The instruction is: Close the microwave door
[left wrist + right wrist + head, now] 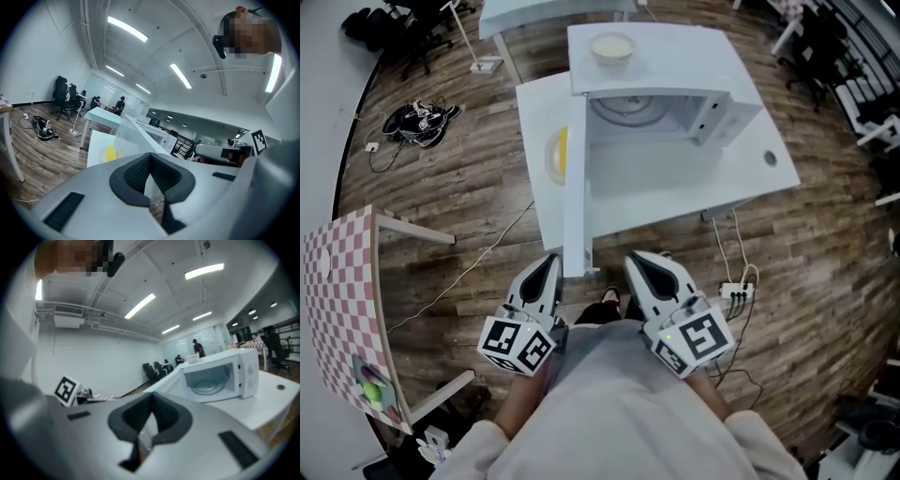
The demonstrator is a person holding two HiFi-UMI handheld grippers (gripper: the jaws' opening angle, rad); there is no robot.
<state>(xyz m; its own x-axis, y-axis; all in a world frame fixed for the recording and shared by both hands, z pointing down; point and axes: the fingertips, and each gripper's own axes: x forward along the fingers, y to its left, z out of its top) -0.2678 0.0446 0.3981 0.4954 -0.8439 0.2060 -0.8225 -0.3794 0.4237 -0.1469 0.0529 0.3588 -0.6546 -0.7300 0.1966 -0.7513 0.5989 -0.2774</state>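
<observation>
The microwave (675, 103) was found at the far edge of the white table (750, 178). Its door (575, 187) was swung wide open toward the table's near edge, and the cavity was exposed. A bowl (611, 47) was noted on its top. The left gripper (547, 267) and right gripper (645, 267) were recorded just off the near edge, either side of the door's free end. Both were clenched on nothing.

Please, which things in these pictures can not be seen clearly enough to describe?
- Yellow object beside the white microwave's open door: small and blurred in head and left gripper views; identity unclear.
- Contents of the cream round bowl on the microwave: too small, head view.
- Microwave control panel: markings too small, right gripper view.
</observation>
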